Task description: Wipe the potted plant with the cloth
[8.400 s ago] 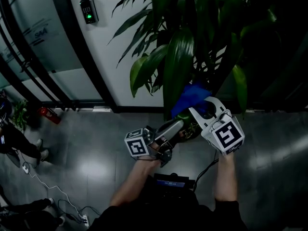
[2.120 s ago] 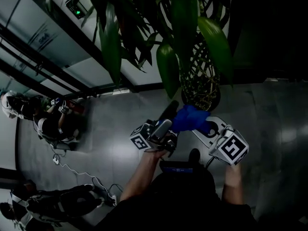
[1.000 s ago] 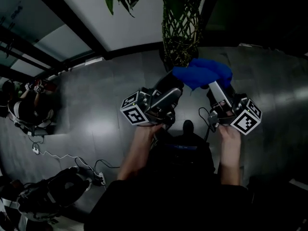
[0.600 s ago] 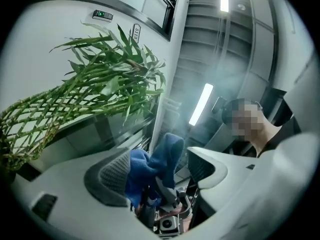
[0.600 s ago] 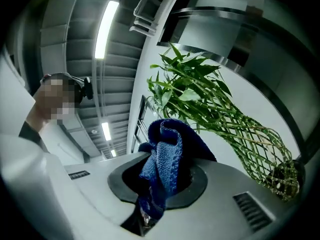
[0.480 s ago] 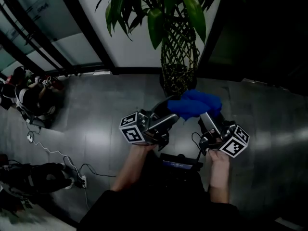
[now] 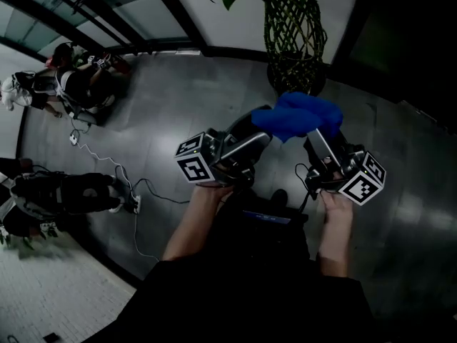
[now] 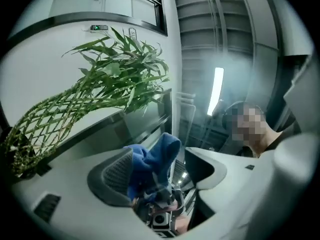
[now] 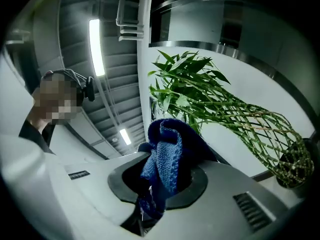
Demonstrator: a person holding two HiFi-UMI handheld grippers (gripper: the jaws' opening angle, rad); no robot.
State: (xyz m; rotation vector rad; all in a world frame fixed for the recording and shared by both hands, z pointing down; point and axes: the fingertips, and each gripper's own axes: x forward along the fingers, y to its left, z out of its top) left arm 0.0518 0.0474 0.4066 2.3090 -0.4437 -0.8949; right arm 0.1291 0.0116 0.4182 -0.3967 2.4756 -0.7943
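Cloth off the plant, bunched between the two tongs.

The cloth point(image 7: 296, 115) is a blue wad held over the floor point(image 7: 178, 84), near the pot point(image 7: 296, 73) on the person's side and touching no leaf; some seconds back it was up among the leaves, so wiping looks paused, and I judge the cloth is being re-gripped or passed across; the right tongs point(image 7: 319, 136) are clamped on it, the knit bulging past their tips; the left tongs point(image 7: 263, 126) stand wide, their jaws having just closed a little, with a fold of cloth between them, lying by one pad and clear of the other, so not yet gripped; the plant point(image 7: 294, 27), with woven stems, stands beyond both tips; the next wipe calls for a reach back up to the leaves.
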